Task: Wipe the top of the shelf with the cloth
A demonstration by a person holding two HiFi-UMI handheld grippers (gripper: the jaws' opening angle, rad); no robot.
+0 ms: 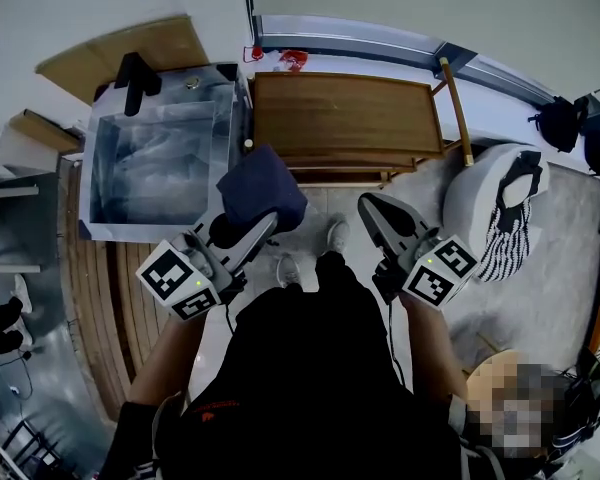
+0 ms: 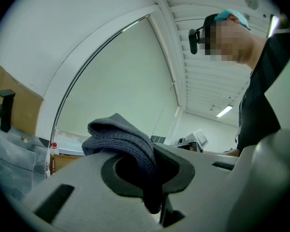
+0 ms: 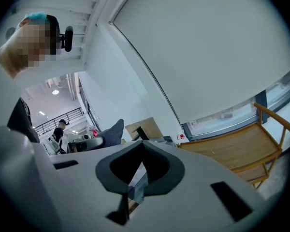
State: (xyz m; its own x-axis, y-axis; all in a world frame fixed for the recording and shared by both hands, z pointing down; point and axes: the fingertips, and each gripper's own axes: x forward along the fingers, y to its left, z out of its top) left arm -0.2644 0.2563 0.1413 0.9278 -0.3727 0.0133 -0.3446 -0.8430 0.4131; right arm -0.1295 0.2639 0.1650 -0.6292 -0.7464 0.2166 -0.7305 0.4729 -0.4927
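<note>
**Cloth gripped and raised, shelf top not yet touched**

The left gripper point(image 1: 252, 226) has its fingers clamped on the dark blue cloth point(image 1: 263, 190). In the left gripper view, a fold is pinched between them and the rest bulges up over the tips. A grip like that leaves a soft wad ahead of the fingers, which suits wiping, since fabric and not hard plastic would meet the wood. The cloth hangs in the air in front of the wooden shelf point(image 1: 345, 116), near its front left corner and clear of the top. The top looks bare, so a sweep could likely run its whole width.

The right gripper point(image 1: 376, 214) is held level with the left one, also short of the shelf. Its fingers are drawn together with nothing between them. It seems parked there to stay out of the way. A clear box point(image 1: 155, 163) stands just left of the shelf, so a stroke starting at that corner would pass close to it
</note>
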